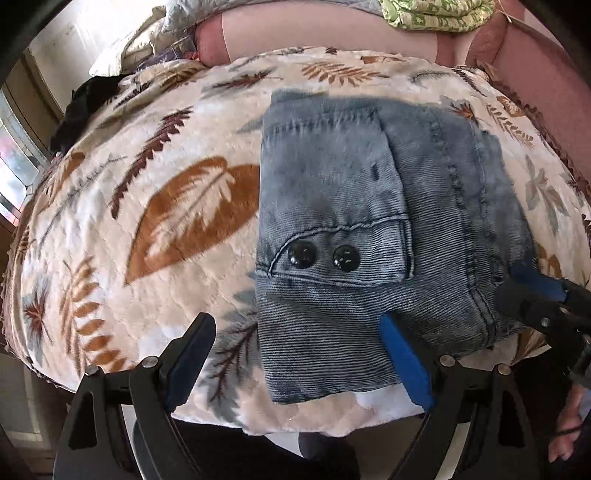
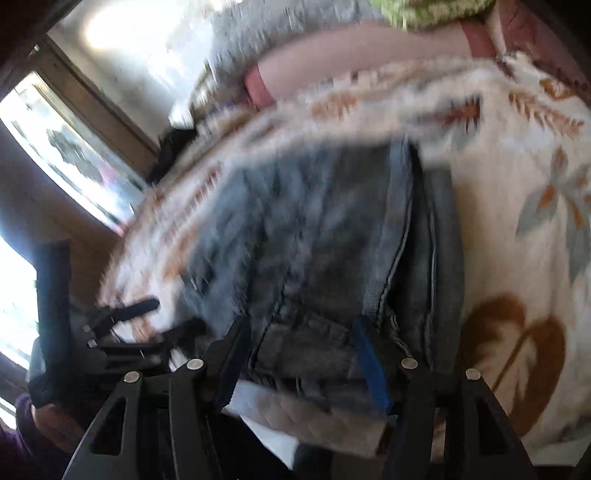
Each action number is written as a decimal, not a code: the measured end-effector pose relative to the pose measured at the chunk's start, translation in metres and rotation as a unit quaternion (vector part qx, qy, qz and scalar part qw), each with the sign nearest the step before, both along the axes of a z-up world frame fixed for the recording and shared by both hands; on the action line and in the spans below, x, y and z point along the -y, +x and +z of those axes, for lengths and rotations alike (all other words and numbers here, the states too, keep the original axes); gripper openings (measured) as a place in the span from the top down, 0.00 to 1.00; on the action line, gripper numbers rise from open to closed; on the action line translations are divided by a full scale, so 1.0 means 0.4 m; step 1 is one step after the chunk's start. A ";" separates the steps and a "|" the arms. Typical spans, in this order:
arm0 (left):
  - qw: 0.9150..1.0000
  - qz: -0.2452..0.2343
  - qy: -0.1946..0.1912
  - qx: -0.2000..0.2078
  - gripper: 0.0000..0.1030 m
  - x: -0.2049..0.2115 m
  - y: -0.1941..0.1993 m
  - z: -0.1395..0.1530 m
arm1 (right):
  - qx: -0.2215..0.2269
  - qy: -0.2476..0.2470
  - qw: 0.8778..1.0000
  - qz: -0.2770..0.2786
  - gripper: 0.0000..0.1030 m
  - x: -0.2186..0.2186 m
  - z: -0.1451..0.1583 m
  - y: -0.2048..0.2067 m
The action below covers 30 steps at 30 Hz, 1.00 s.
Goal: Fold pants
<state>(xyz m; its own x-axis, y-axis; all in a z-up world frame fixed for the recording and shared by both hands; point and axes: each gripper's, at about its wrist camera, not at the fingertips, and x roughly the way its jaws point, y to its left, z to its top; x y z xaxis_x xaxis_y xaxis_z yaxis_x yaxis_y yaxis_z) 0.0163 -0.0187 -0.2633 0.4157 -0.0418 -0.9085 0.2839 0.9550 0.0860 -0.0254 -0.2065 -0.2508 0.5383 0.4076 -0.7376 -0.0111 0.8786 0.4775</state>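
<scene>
Leaf-patterned plush blanket (image 1: 147, 206) covers the bed, and both tools work at its near edge. Left gripper (image 1: 295, 354) stands spread wide, holding nothing, its blue pad resting against the near end of the folded denim pants (image 1: 351, 229). Right gripper (image 2: 303, 354) is likewise released, its jaws straddling the bundle's near edge, though that view is smeared by motion. One risk, as I judge it: a pad dragging on withdrawal could peel the top layer open. Beyond lie a pink headboard (image 1: 332, 33), a green quilt (image 1: 436, 14) and a bright window (image 2: 66, 147).
</scene>
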 end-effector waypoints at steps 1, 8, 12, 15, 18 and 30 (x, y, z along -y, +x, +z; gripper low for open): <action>1.000 0.005 0.001 0.000 0.11 0.000 0.002 0.009 | 0.011 -0.018 1.000 0.001 0.40 -0.011 0.006 -0.009; 0.997 0.007 0.017 0.076 0.11 -0.010 -0.042 0.145 | 0.041 0.027 0.998 -0.036 0.40 0.032 0.067 -0.072; 0.990 0.019 0.019 0.138 0.11 -0.016 -0.083 0.240 | 0.085 -0.016 0.995 -0.054 0.40 0.043 0.144 -0.117; 0.985 0.026 0.012 0.170 0.11 -0.027 -0.102 0.297 | 0.117 -0.029 0.991 -0.065 0.40 0.040 0.201 -0.150; 0.981 0.032 0.007 0.192 0.11 -0.041 -0.120 0.347 | 0.144 -0.037 0.987 -0.068 0.39 0.028 0.264 -0.169; 0.972 0.044 -0.009 0.230 0.11 -0.078 -0.170 0.428 | 0.211 -0.073 0.972 -0.073 0.34 -0.042 0.381 -0.201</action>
<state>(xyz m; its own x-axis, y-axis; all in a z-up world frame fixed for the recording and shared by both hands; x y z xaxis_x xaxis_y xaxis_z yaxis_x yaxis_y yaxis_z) -0.0515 0.0125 -0.0923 0.7809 -0.0014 -0.6247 0.1356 0.9765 0.1674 -0.1058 -0.1898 -0.0983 0.8502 0.2120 -0.4819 -0.0495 0.9434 0.3278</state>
